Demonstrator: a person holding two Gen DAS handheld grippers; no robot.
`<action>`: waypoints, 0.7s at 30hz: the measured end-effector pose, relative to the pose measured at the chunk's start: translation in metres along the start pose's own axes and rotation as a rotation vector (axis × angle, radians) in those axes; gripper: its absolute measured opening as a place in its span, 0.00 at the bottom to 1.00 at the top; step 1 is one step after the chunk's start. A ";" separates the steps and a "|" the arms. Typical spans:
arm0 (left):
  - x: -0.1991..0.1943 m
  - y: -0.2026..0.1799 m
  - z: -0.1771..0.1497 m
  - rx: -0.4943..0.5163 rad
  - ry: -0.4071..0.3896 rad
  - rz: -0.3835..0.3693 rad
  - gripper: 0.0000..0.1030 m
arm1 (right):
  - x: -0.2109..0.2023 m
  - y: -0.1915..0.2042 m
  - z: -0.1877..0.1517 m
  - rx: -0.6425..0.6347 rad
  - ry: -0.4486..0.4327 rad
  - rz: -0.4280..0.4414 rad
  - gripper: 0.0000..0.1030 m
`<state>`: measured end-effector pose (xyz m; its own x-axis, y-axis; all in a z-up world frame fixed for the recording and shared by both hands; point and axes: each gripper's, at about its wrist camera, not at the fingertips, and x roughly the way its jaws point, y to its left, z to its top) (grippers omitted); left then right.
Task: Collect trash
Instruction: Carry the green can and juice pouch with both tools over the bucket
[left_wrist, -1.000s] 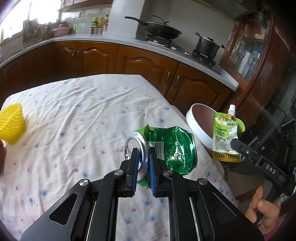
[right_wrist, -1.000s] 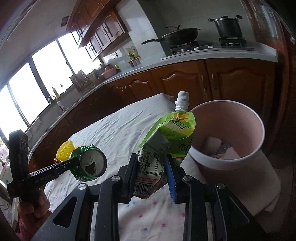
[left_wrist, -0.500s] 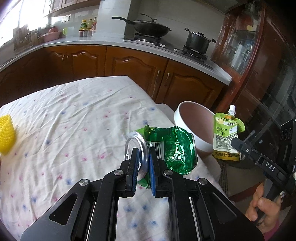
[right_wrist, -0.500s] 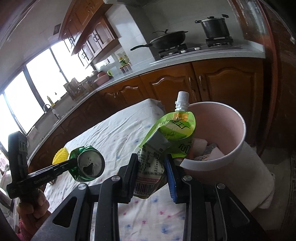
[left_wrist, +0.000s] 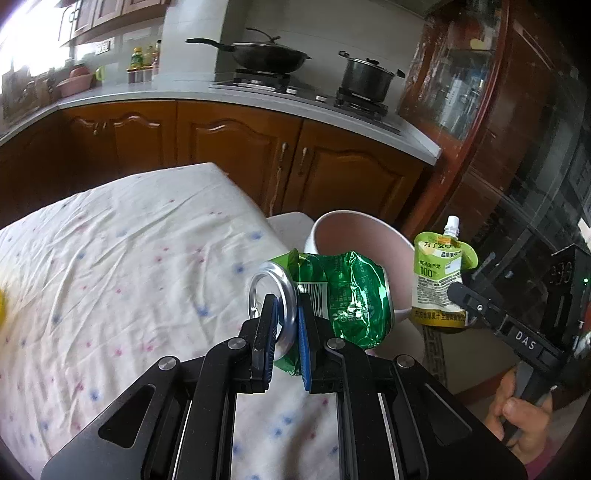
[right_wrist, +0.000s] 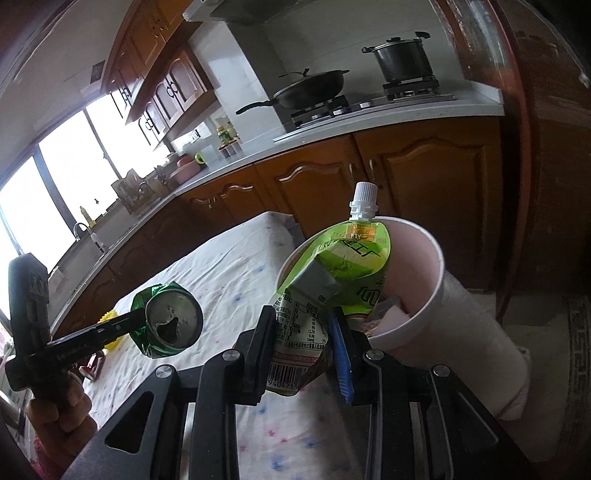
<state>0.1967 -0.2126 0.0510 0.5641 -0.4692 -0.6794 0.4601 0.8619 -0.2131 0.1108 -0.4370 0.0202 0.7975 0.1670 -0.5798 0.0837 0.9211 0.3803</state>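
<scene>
A crushed green can (left_wrist: 340, 295) hangs in the air, its silver rim pinched by my left gripper (left_wrist: 286, 314), which is shut on it near the table's right edge. In the right wrist view the same can (right_wrist: 170, 321) shows at the left. My right gripper (right_wrist: 303, 332) is shut on a green spouted drink pouch (right_wrist: 332, 273), held upright in front of the pink trash bin (right_wrist: 428, 295). The left wrist view shows that pouch (left_wrist: 439, 280) just right of the bin (left_wrist: 354, 232). Some wrappers lie inside the bin.
The table (left_wrist: 129, 258) wears a white cloth with small coloured dots. A yellow spiky ball (right_wrist: 109, 317) and a small red item lie on its far side. Wooden cabinets, a counter with a wok (left_wrist: 269, 55) and pot, and a glass cabinet stand behind.
Both grippers have carried the can and the pouch to the right, closer to the bin. The yellow ball has slid almost out of the left wrist view. Both grips are unchanged.
</scene>
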 end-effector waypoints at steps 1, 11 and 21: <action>0.003 -0.003 0.003 0.006 0.001 -0.002 0.09 | 0.001 -0.003 0.002 0.001 0.001 -0.002 0.29; 0.039 -0.030 0.029 0.047 0.026 -0.021 0.09 | 0.012 -0.024 0.019 -0.022 0.029 -0.039 0.29; 0.083 -0.059 0.050 0.101 0.079 -0.028 0.09 | 0.030 -0.037 0.030 -0.047 0.077 -0.063 0.29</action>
<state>0.2505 -0.3124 0.0420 0.4960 -0.4732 -0.7281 0.5441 0.8228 -0.1640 0.1496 -0.4767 0.0098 0.7431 0.1335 -0.6558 0.1023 0.9457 0.3084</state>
